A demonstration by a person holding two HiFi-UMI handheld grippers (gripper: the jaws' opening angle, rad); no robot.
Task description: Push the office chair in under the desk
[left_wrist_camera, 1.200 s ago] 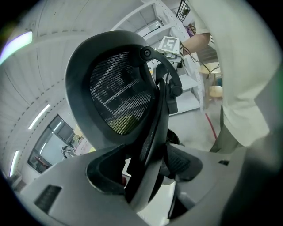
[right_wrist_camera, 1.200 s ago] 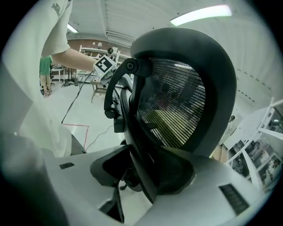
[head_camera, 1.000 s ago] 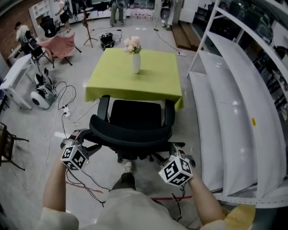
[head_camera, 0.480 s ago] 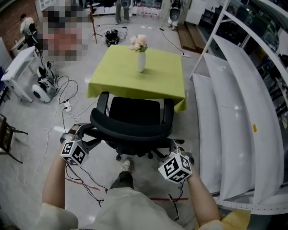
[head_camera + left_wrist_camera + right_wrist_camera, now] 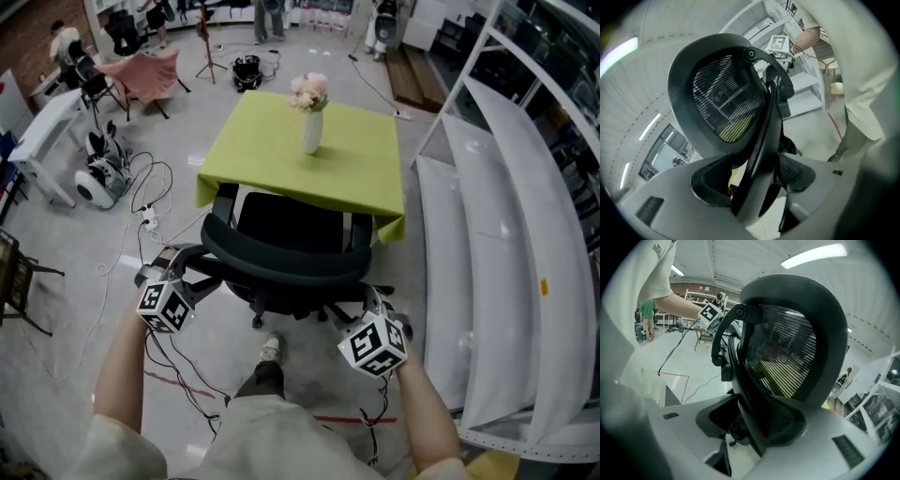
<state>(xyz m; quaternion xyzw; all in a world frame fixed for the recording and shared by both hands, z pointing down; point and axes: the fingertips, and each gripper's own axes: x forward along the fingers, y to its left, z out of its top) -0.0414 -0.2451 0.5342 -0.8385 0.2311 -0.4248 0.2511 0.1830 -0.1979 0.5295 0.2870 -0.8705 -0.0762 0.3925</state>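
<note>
Straight ahead of both claws: chair (image 5: pixel 281 258), seat front just under the green surface's (image 5: pixel 272 150) near edge. Gripped at the backrest rim by left claw (image 5: pixel 180 270) and right claw (image 5: pixel 367 302), the latter just eased slightly wider, rim between. Equally near; probably calls for an even forward shove.

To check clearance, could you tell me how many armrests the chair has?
2: left armrest and right armrest, either side of the chair, front ends at the tablecloth edge.

The head view looks steeply down from above the office chair (image 5: pixel 286 258) toward the green worktop (image 5: pixel 262 150). Both gripper views sit tight against the chair's backrest (image 5: pixel 724 101), looking upward along it from opposite sides; all three share it.
</note>
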